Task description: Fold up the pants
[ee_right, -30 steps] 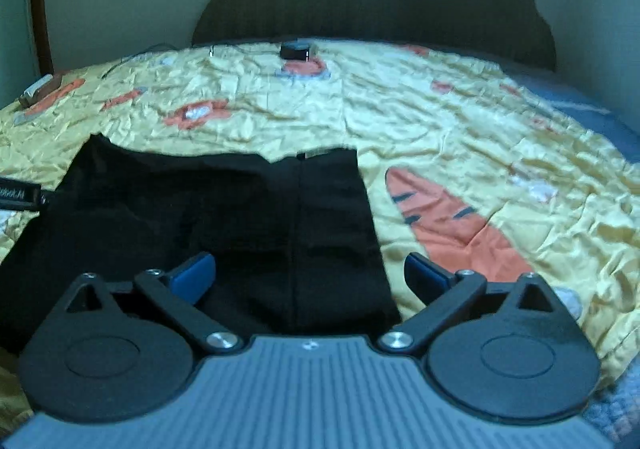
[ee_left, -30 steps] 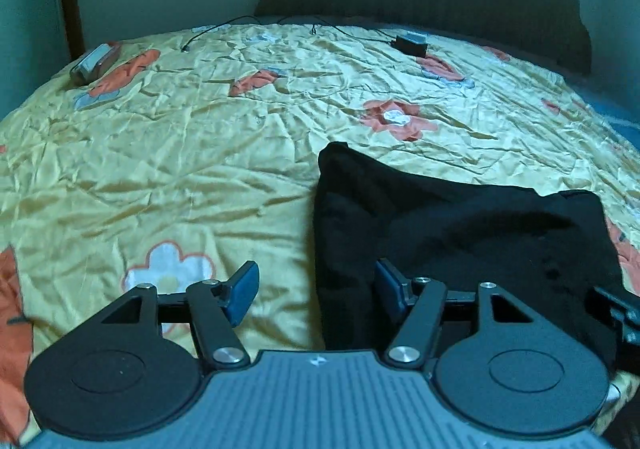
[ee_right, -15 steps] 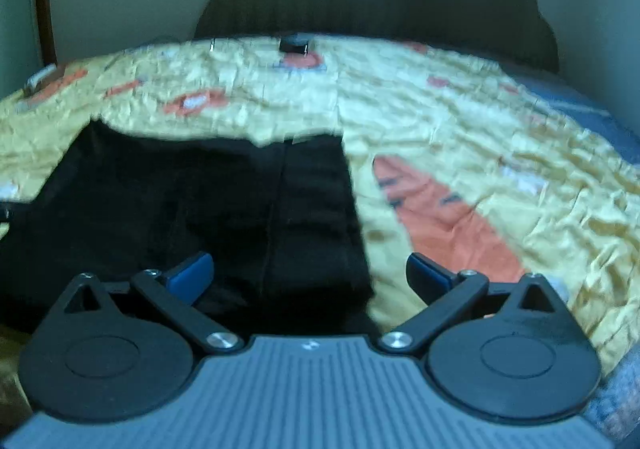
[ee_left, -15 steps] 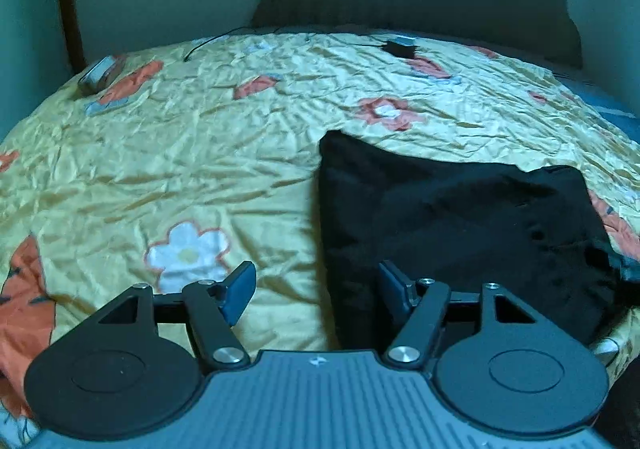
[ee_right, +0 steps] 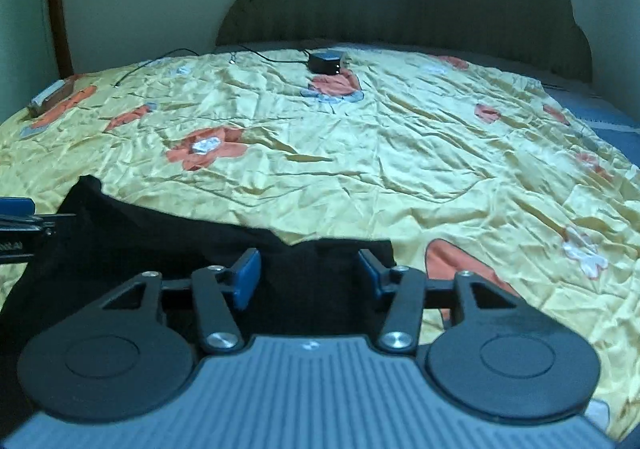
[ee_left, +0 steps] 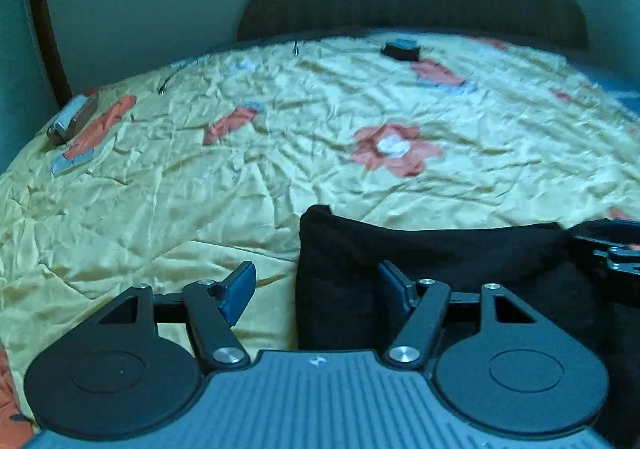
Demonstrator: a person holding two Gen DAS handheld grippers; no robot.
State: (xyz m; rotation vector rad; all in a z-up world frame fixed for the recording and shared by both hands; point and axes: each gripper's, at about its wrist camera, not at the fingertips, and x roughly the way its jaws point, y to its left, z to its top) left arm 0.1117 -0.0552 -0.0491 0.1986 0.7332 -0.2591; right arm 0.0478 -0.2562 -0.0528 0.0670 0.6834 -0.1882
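Pants (ee_left: pixel 432 261): one pair, black, folded flat on the yellow flowered bedspread (ee_left: pixel 240 177), near your edge.
Handling: soft, light and limp, so it'll sag; take it by the near corners.
Left gripper (ee_left: pixel 316 285): fingers apart, straddling the pants' left edge, nothing pinched.
Right gripper (ee_right: pixel 308 269): its jaws have just been closing; there's cloth between them, though you can't tell if the pads press yet.
Count: two grippers, one charger (ee_right: pixel 325 62) (far off), one small box (ee_left: pixel 72 119).
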